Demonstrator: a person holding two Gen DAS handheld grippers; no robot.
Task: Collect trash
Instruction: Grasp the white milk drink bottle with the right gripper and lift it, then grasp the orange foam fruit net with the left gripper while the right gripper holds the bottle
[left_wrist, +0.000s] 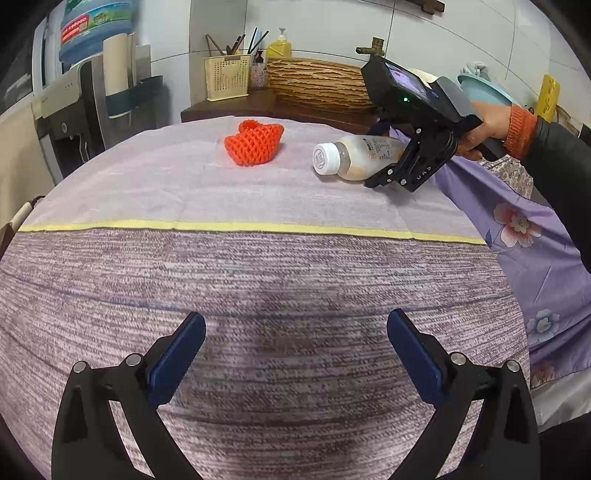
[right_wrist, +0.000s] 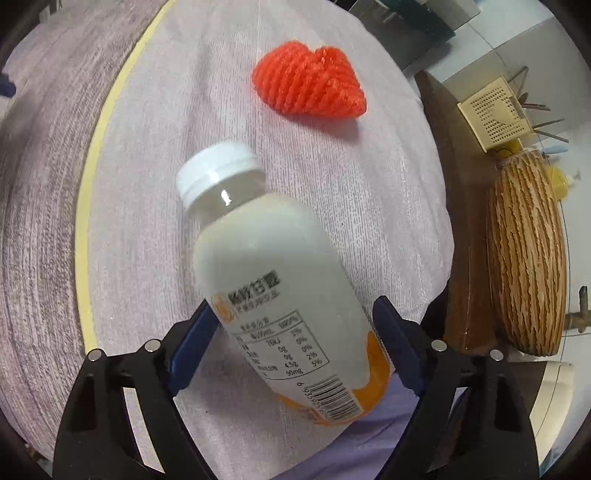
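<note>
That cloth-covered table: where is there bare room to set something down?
The striped cloth between the yellow band and the left tongs is bare. Beyond the band it is crowded: the orange foam net, the bottle, and the right tongs around it.

The bottle (right_wrist: 280, 291) lies on its side on the pale pink towel (left_wrist: 221, 192), white cap (right_wrist: 219, 168) pointing toward me, its milky body wearing a label with a nutrition table, barcode and orange band. It sits between the blue pads of my right tongs (right_wrist: 291, 343). Left of it and a little farther lies a crumpled orange foam net sleeve (left_wrist: 255, 146), apart from the bottle.
</note>
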